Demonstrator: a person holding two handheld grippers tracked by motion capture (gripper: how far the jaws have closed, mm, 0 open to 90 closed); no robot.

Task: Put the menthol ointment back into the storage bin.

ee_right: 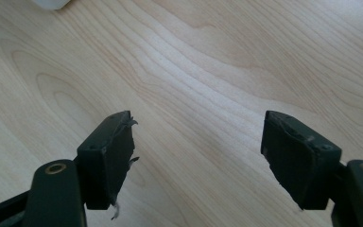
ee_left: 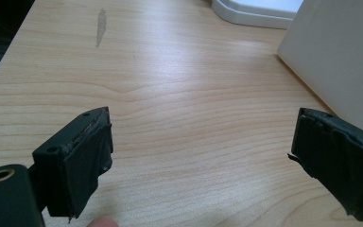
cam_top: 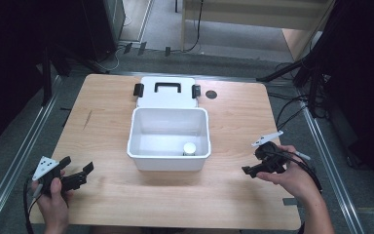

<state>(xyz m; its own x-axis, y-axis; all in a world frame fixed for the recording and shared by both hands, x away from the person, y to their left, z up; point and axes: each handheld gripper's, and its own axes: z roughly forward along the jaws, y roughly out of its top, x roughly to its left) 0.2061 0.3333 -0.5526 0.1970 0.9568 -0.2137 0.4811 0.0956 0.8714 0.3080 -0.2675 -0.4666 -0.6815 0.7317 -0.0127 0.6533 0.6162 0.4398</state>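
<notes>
An open white box (cam_top: 168,157) stands in the middle of the wooden table (cam_top: 233,126). Its lid (cam_top: 165,97), with a black handle and two black latches, lies flat behind it. A small white round container (cam_top: 189,148) sits inside, at the front right. My left gripper (cam_top: 78,165) is held near the front left corner, open with nothing between its jaws. In the left gripper view (ee_left: 201,146) the box wall (ee_left: 340,52) is close on the right. My right gripper (cam_top: 252,162) is held right of the box, open and holding nothing, over bare wood in the right gripper view (ee_right: 198,142).
A dark round disc (cam_top: 211,94) lies on the table beside the lid. A grey streak (cam_top: 87,119) marks the wood at the left. Metal rails, cables and dark stands surround the table.
</notes>
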